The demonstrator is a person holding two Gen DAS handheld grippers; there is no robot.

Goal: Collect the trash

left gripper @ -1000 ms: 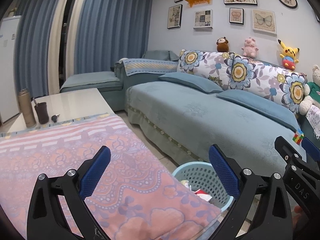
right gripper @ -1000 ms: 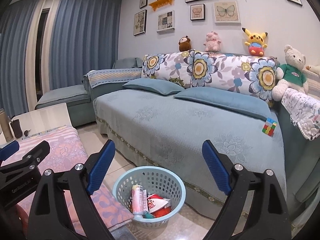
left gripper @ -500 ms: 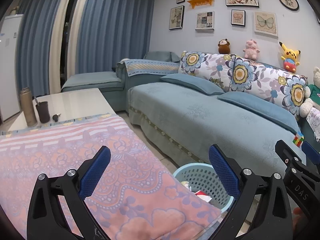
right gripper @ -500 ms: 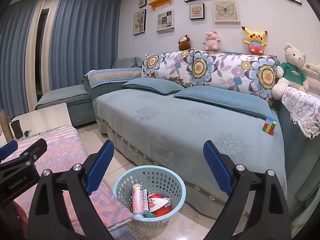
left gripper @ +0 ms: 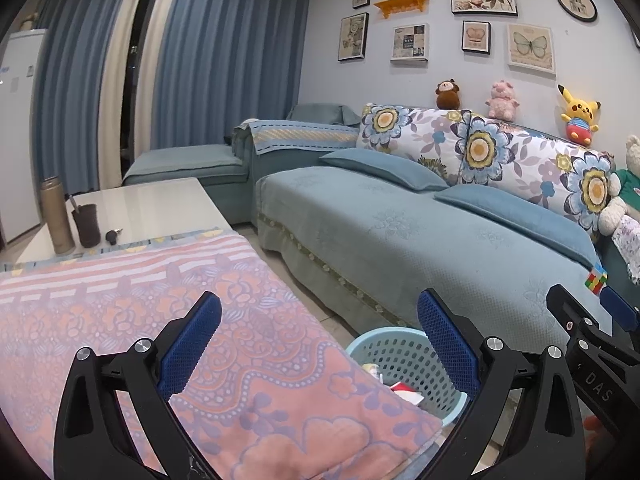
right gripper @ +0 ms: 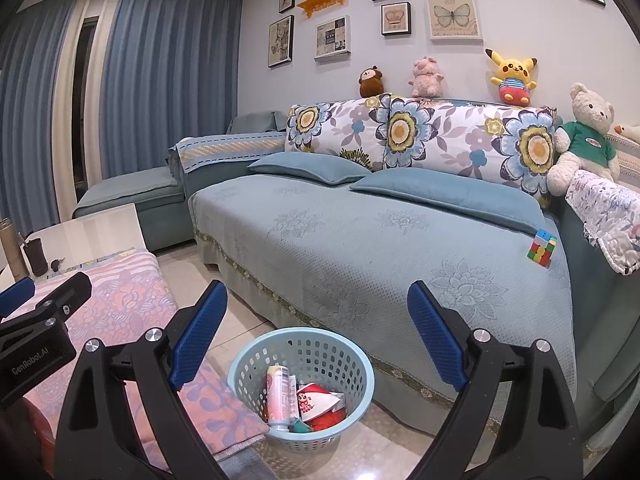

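A light blue plastic basket stands on the floor between the table and the sofa. It holds a pink can, a red and white wrapper and other trash. The basket also shows in the left wrist view, partly behind the table edge. My right gripper is open and empty, above the basket. My left gripper is open and empty over the pink floral tablecloth. Each gripper shows at the edge of the other's view.
A blue sofa fills the right side, with a colour cube on its seat and plush toys along the back. A brass flask, a dark cup and keys stand at the table's far end.
Both grippers have drifted slightly; the views shift a little. Nothing was taken hold of or let go.
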